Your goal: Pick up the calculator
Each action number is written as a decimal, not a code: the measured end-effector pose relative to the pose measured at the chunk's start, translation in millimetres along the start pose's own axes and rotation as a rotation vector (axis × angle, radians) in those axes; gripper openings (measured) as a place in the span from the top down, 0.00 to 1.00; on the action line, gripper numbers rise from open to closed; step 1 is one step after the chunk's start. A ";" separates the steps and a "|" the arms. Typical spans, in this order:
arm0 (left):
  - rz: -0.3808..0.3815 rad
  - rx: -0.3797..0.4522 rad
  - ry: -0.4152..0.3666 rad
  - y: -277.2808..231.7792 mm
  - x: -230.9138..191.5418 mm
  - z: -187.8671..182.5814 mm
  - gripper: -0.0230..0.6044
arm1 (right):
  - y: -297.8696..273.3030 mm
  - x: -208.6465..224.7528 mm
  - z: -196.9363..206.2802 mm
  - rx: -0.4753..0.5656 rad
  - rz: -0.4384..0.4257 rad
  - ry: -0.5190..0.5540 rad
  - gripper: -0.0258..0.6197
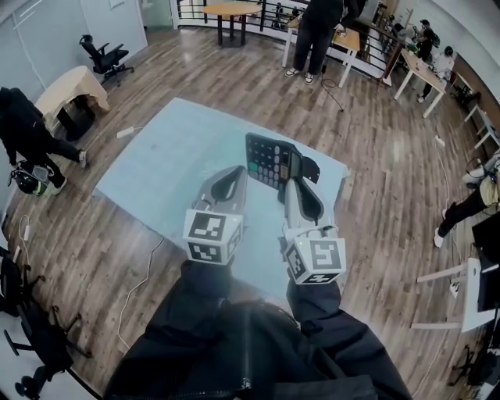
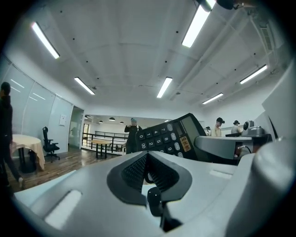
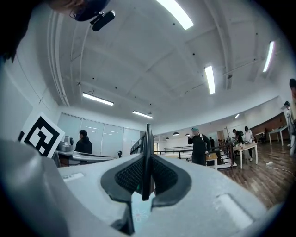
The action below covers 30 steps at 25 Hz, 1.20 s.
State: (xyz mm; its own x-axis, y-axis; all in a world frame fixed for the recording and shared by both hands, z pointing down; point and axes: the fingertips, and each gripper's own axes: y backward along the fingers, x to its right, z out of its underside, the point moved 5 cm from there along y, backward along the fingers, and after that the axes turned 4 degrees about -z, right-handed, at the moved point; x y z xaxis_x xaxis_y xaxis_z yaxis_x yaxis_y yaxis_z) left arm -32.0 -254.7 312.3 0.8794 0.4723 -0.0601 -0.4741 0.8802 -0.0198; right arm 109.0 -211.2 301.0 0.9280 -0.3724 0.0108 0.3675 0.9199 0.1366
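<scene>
Right below us at 6 o'clock are the dark sleeves (image 1: 234, 328), and just past them the two marker cubes (image 1: 212, 237) sit side by side. Now the tools. The left tool (image 1: 228, 176) reaches out towards 12 o'clock with its jaws brought together. Its own view is crowded down by the pads, but as far as I can make out there is nothing between them. The right tool (image 1: 294, 184) runs alongside it, just beside, and here's the catch: it is clamped on the calculator (image 1: 269, 160). Its dark pads press both faces of the thin body, which its own view shows edge-on.

The calculator stands up out of that grip at about 12 o'clock from the right tool's tips. It is up off the pale blue tabletop (image 1: 164, 164), with its key face turned towards the left tool's side and its display end nearest the jaws.

Beyond the tabletop the wooden floor (image 1: 101, 242) spreads out, and a white cable (image 1: 143, 269) trails across it at 8 o'clock. Farther off there's an office chair (image 1: 103, 55) at 11 o'clock. At 1 o'clock a person (image 1: 316, 31) in dark clothes stands by a wooden table (image 1: 230, 9).
</scene>
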 end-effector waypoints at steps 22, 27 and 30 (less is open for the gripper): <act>-0.029 0.148 -0.090 7.8 -15.9 -42.5 0.96 | -5.1 -19.4 -45.1 0.126 0.050 0.125 0.89; -0.024 0.154 -0.100 6.1 -14.0 -47.2 0.96 | -4.2 -16.8 -52.1 0.128 0.074 0.124 0.89; -0.017 0.155 -0.107 4.6 -9.4 -47.9 0.96 | -2.6 -16.1 -51.3 0.140 0.055 0.135 0.89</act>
State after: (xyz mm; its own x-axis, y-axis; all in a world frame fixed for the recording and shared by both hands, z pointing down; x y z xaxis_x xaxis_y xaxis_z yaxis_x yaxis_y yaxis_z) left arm -44.5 -257.3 265.0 0.8908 0.4522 0.0458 -0.4540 0.8808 0.1342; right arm 96.2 -201.3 249.6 0.9496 -0.2936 -0.1093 0.3128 0.9087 0.2764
